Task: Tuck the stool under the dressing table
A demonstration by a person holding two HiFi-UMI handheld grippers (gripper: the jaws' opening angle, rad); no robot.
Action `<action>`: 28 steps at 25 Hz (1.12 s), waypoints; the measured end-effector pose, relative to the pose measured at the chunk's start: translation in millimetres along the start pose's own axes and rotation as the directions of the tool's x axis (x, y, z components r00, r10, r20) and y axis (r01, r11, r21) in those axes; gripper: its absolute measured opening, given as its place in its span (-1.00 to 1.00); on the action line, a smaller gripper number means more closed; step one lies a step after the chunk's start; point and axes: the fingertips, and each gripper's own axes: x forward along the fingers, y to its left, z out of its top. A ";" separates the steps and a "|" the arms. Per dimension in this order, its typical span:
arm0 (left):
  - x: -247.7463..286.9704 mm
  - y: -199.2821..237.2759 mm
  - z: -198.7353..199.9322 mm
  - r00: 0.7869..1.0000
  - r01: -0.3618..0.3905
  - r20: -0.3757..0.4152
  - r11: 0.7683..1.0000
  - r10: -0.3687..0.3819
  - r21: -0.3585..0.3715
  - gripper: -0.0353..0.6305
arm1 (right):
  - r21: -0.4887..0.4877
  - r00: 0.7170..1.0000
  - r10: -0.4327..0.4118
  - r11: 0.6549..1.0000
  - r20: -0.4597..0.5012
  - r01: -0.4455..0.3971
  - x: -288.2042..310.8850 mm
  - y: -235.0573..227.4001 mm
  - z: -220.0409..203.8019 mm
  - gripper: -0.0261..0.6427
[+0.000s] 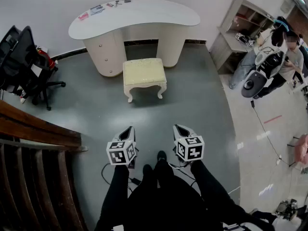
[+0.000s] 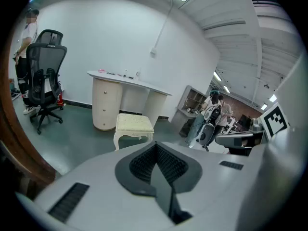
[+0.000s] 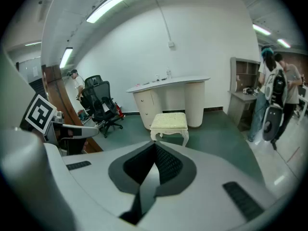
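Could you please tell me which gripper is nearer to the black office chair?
Left. In the head view the left gripper is right of and below the black office chair; the right gripper lies farther right, beyond the left one.

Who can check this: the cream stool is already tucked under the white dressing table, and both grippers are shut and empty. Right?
Wrong on the stool: the head view shows it standing in front of the dressing table, not under it. The left gripper and right gripper are shut and empty.
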 end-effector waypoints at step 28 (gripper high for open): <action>-3.4 28.8 5.0 1.000 -0.015 -0.016 1.000 0.016 0.021 -0.87 | 0.016 0.998 -0.057 0.998 -0.001 0.057 14.1 5.2 7.3 -0.91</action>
